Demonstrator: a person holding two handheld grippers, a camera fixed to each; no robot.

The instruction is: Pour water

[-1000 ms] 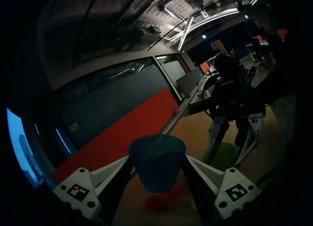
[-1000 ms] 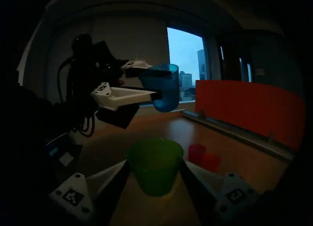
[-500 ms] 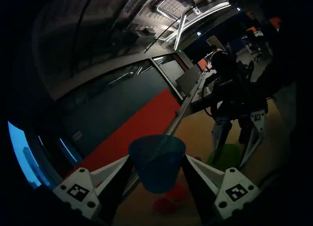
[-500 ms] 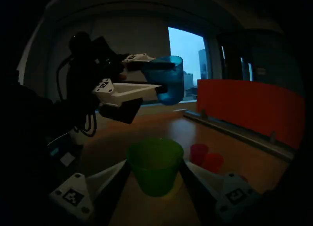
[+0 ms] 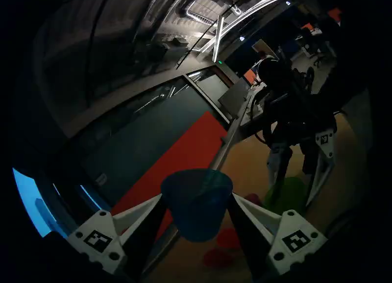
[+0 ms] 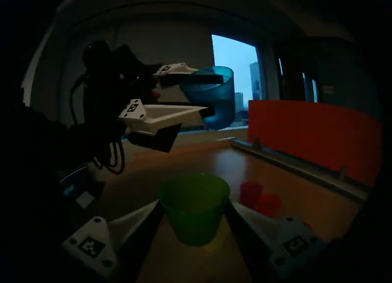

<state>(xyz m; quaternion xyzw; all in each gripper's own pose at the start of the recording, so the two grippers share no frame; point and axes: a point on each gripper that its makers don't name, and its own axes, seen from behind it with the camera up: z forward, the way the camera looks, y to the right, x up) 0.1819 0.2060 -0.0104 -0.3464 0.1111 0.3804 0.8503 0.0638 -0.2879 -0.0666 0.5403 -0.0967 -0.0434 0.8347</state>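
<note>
Tongs point(image 6: 194, 203) clasp green cup point(image 6: 194, 222), blue cup point(image 6: 211, 94) aloft

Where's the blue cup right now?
In the right gripper view the blue cup is held in the air by the left gripper, above and beyond the green cup.

Left tongs point(image 5: 196, 200), right tongs point(image 6: 194, 204): white wedge fingers point(image 5: 132, 217), black-and-white square markers point(image 5: 98, 240); black cables point(image 6: 115, 155).

Two red cups point(image 6: 250, 192) stand close together on the wooden table point(image 6: 206, 158) (one partly behind the other). Beyond them an orange-red partition point(image 6: 313, 133) runs along the table's far edge. A window point(image 6: 232, 70) shows dim blue sky.
</note>
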